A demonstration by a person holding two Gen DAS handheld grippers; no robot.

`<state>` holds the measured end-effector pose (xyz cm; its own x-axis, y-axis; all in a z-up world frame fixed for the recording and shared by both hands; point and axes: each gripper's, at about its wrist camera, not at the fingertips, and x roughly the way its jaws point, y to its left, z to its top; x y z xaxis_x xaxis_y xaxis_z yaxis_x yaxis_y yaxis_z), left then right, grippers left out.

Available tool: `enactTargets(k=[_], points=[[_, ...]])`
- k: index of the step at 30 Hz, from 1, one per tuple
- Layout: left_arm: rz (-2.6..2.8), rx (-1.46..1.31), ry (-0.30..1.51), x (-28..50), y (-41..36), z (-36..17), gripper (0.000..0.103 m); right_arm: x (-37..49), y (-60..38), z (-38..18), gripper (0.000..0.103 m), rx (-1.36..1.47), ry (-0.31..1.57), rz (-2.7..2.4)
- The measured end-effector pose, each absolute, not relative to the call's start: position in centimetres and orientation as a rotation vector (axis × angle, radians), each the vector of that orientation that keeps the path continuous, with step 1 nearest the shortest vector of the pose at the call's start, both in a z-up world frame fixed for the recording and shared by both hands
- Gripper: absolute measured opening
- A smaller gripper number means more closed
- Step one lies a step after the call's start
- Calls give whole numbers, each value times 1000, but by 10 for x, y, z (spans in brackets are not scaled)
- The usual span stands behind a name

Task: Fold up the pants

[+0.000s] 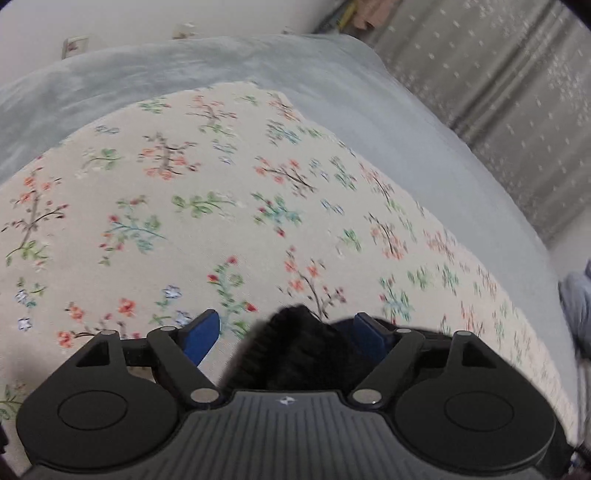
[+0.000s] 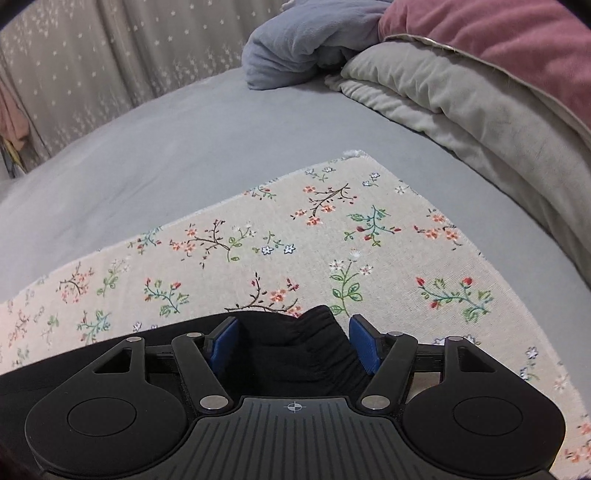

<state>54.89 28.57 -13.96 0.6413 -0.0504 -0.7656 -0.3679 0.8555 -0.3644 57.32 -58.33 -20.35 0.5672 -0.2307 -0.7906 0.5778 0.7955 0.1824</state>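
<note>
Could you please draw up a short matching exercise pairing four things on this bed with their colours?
Things:
1. pants
2. cloth under the pants
3. bed sheet
4. cushion at the top right

Colours:
A. dusty pink
B. black
C. pale grey-blue
D. beige with small flowers

Pairs: 1-B, 2-D, 3-C, 4-A
</note>
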Motion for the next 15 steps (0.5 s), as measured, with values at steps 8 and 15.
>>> enactTargets(k=[8,15], points=[[181,-281,832,549,252,-137,14,575,-583,-200,26,397,853,-475],[205,-342,755,544,271,-105,10,567,-577,-165,19,346,721,-495]])
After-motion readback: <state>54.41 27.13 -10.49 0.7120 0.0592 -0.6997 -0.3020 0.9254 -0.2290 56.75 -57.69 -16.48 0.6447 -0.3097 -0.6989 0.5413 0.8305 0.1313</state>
